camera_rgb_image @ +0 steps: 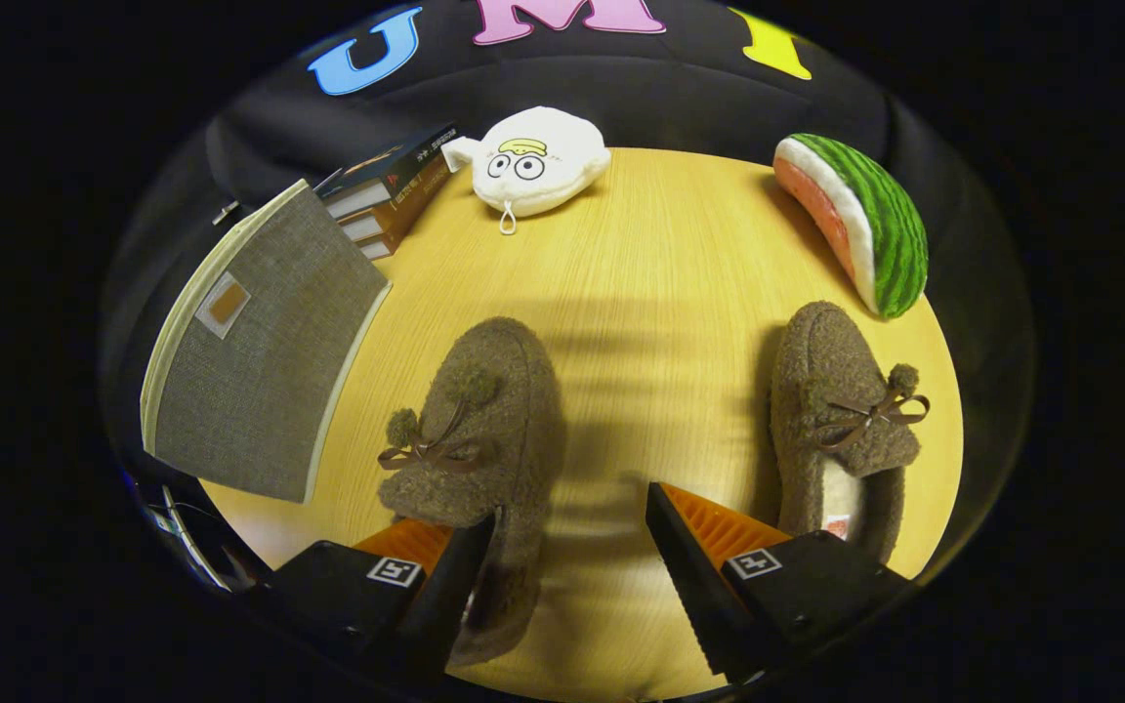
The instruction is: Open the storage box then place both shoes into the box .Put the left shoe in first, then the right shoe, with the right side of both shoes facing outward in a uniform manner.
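The left finger covers the heel of the near shoe [484,430], so whether it touches is unclear. The fingers [572,547] are spread wide, gripping nothing, and point down at the wooden surface [660,273]. The other shoe [841,420] lies just beyond the right finger, its heel partly hidden by it. The closed grey box [260,351] stands left of the near shoe, books [392,190] behind it. A white plush [538,161] and a watermelon plush [855,220] sit at the far edge.

The table [660,254] is brightly lit from above; soft banded shadows are cast across it. Edges are bent by fisheye distortion.
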Demonstrator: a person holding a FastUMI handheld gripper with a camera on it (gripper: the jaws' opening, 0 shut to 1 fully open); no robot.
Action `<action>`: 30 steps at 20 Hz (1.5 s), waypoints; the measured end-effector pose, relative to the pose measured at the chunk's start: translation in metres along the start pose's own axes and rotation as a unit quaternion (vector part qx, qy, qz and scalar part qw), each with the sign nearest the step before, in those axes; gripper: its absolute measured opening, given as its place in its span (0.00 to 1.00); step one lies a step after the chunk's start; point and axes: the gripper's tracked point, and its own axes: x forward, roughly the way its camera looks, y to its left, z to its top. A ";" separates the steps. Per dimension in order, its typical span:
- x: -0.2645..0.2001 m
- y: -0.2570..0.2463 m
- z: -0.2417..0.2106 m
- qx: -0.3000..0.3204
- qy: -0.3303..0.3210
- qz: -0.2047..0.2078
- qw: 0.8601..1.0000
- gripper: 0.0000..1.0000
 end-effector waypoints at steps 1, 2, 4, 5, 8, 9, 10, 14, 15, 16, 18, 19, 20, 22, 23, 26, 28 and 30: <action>0.002 0.006 -0.003 0.005 0.008 0.010 1.000 0.85; 0.002 0.010 -0.002 0.018 0.010 0.016 1.000 0.65; 0.004 0.015 -0.002 0.032 0.018 0.028 0.999 0.37; 0.005 0.014 -0.002 0.036 0.022 0.030 0.999 0.29; 0.003 0.014 0.000 0.085 0.010 0.025 0.996 0.13; 0.001 0.014 0.000 0.094 0.012 0.024 0.995 0.08; -0.002 0.014 -0.003 0.102 0.017 0.024 0.994 0.06; -0.033 0.028 0.019 0.156 -0.014 0.025 0.987 0.06; -0.045 0.033 0.028 0.176 -0.030 0.024 0.984 0.06; -0.059 0.036 0.035 0.195 -0.040 0.021 0.980 0.06; -0.089 0.049 0.049 0.233 -0.062 0.022 0.970 0.05; -0.102 0.055 0.054 0.242 -0.071 0.023 0.968 0.05; -0.115 0.062 0.060 0.244 -0.081 0.021 0.966 0.05; -0.139 0.077 0.074 0.247 -0.102 0.015 0.964 0.05; -0.151 0.086 0.084 0.253 -0.115 0.017 0.960 0.05; -0.181 0.118 0.114 0.267 -0.145 0.037 0.952 0.05; -0.186 0.144 0.132 0.264 -0.155 0.053 0.951 0.05; -0.188 0.174 0.151 0.257 -0.169 0.070 0.949 0.05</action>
